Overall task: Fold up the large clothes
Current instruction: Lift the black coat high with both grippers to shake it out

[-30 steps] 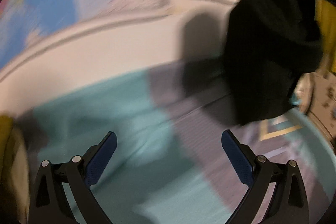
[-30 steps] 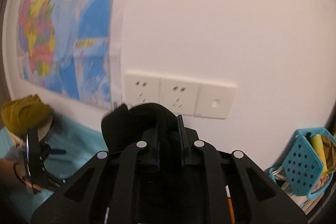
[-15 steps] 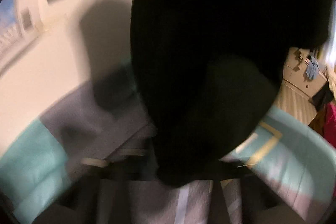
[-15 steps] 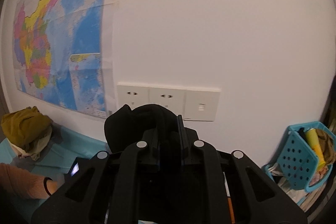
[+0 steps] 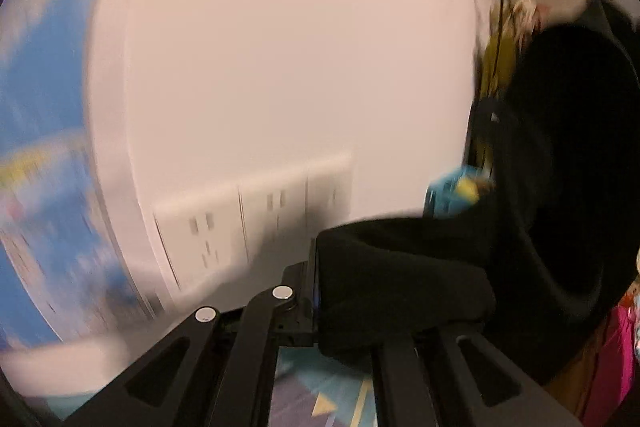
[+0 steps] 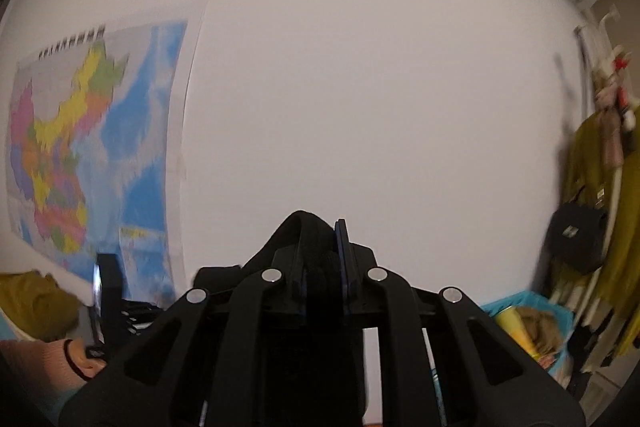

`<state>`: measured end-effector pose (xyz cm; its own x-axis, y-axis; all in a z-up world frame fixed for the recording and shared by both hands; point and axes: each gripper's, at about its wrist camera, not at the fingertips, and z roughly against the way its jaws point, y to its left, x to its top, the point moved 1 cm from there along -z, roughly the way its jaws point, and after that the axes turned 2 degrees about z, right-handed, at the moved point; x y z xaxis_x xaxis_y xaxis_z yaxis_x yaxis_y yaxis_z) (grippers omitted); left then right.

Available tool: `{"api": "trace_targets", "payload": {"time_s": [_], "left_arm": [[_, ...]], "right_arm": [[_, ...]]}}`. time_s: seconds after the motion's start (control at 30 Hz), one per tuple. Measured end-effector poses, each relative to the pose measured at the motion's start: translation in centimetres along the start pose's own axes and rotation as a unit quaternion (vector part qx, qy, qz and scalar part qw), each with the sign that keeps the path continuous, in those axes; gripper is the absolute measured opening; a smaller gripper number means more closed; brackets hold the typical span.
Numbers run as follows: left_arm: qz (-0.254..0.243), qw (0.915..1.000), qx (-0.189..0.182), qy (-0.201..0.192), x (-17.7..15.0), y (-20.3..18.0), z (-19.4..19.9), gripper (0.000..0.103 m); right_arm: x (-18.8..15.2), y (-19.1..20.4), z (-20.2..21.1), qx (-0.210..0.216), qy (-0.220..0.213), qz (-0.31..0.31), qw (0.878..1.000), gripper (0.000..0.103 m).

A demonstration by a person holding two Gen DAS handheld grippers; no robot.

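Black garment (image 5: 400, 283) pinched in left claw (image 5: 316, 291), also clamped in right claw (image 6: 322, 267) at 12 o'clock; raised, no fold made yet.

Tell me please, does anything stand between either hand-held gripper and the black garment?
No. The left hand-held gripper has just closed on the black garment, and the right hand-held gripper is shut on its fabric too; nothing else is between.
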<state>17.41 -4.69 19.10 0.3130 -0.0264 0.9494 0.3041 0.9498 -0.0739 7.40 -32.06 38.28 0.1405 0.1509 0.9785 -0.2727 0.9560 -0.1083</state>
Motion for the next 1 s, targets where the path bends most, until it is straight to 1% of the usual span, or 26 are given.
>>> {"api": "trace_targets", "payload": {"time_s": [0.03, 0.07, 0.1, 0.17, 0.2, 0.23, 0.27, 0.3, 0.33, 0.37, 0.4, 0.47, 0.53, 0.57, 0.6, 0.63, 0.7, 0.73, 0.77, 0.8, 0.9, 0.93, 0.97, 1.0], "left_arm": [[0.002, 1.0, 0.0, -0.009, 0.9, -0.1, 0.7, 0.002], [0.003, 0.9996, -0.002, -0.027, 2.5, -0.2, 2.4, 0.002], [0.001, 0.9987, -0.006, -0.05, 4.1, -1.0, 3.5, 0.002], [-0.015, 0.9953, 0.002, -0.096, 6.1, -1.7, 7.0, 0.002], [-0.02, 0.9927, 0.004, -0.119, 7.2, -1.8, 9.4, 0.002], [-0.025, 0.9907, 0.01, -0.134, 8.1, -1.8, 11.4, 0.002], [-0.028, 0.9891, 0.014, -0.143, 8.5, -2.1, 13.5, 0.002], [-0.029, 0.9877, 0.022, -0.152, 9.4, -1.8, 16.0, 0.002], [-0.032, 0.9868, 0.031, -0.156, 9.7, -1.3, 17.2, 0.002], [-0.035, 0.9856, 0.042, -0.16, 9.9, -0.7, 19.4, 0.002], [-0.032, 0.9852, 0.049, -0.161, 9.8, -0.2, 21.1, 0.002], [-0.032, 0.9841, 0.051, -0.167, 9.1, 0.4, 24.0, 0.002], [-0.045, 0.9817, 0.073, -0.17, 6.8, 0.1, 27.7, 0.002], [-0.053, 0.9807, 0.08, -0.17, 5.8, -0.6, 30.0, 0.002], [-0.058, 0.9803, 0.082, -0.17, 4.5, -0.2, 32.1, 0.002], [-0.058, 0.9802, 0.088, -0.168, 3.4, -0.2, 33.8, 0.002], [-0.065, 0.9805, 0.105, -0.153, 0.7, -0.6, 37.7, 0.002], [-0.066, 0.9804, 0.11, -0.15, -0.1, -0.7, 39.3, 0.003], [-0.069, 0.9798, 0.124, -0.141, -0.7, -0.7, 40.4, 0.003], [-0.066, 0.9798, 0.132, -0.135, -1.5, -0.7, 42.2, 0.003], [-0.056, 0.9801, 0.143, -0.126, -2.3, -0.1, 45.1, 0.003], [-0.054, 0.9793, 0.153, -0.121, -2.5, 0.1, 45.4, 0.003], [-0.051, 0.9791, 0.162, -0.113, -2.8, 0.6, 45.2, 0.003], [-0.041, 0.9805, 0.168, -0.093, -3.2, 1.5, 44.2, 0.003]], "right_arm": [[1.2, -0.6, 1.7, -0.01, -0.013, -0.001, 1.0, 0.011], [2.0, -1.2, 2.8, -0.015, -0.024, -0.005, 1.0, 0.011], [2.6, -1.7, 3.9, -0.018, -0.032, -0.011, 0.999, 0.011], [4.6, -2.7, 7.2, -0.027, -0.063, -0.029, 0.997, 0.011], [5.2, -3.1, 8.5, -0.026, -0.074, -0.035, 0.996, 0.011], [6.0, -3.4, 10.2, -0.028, -0.088, -0.04, 0.995, 0.011], [6.6, -3.6, 11.6, -0.025, -0.1, -0.045, 0.994, 0.011], [7.2, -3.7, 13.3, -0.012, -0.114, -0.055, 0.992, 0.011], [7.4, -3.7, 14.4, -0.008, -0.119, -0.059, 0.991, 0.011], [7.6, -3.4, 15.5, 0.001, -0.122, -0.061, 0.991, 0.011], [7.5, -3.1, 16.2, 0.006, -0.124, -0.059, 0.99, 0.011], [6.9, -2.2, 17.7, 0.029, -0.126, -0.062, 0.99, 0.011], [5.9, -1.2, 18.9, 0.066, -0.124, -0.073, 0.987, 0.011], [5.3, -0.5, 19.5, 0.087, -0.123, -0.076, 0.986, 0.011], [4.7, 0.3, 20.1, 0.106, -0.123, -0.073, 0.984, 0.011], [4.3, 0.9, 20.5, 0.117, -0.123, -0.07, 0.983, 0.011], [3.5, 2.1, 21.4, 0.154, -0.122, -0.082, 0.977, 0.011], [3.1, 2.9, 22.0, 0.172, -0.123, -0.079, 0.974, 0.011], [3.0, 3.6, 22.5, 0.181, -0.127, -0.075, 0.972, 0.011], [2.9, 4.4, 23.0, 0.199, -0.132, -0.073, 0.968, 0.011], [2.7, 5.4, 22.9, 0.231, -0.139, -0.078, 0.96, 0.011], [2.3, 5.7, 21.6, 0.242, -0.13, -0.086, 0.958, 0.011], [1.9, 6.0, 20.2, 0.246, -0.116, -0.093, 0.958, 0.011], [1.4, 6.1, 18.9, 0.254, -0.101, -0.101, 0.957, 0.011]]}}
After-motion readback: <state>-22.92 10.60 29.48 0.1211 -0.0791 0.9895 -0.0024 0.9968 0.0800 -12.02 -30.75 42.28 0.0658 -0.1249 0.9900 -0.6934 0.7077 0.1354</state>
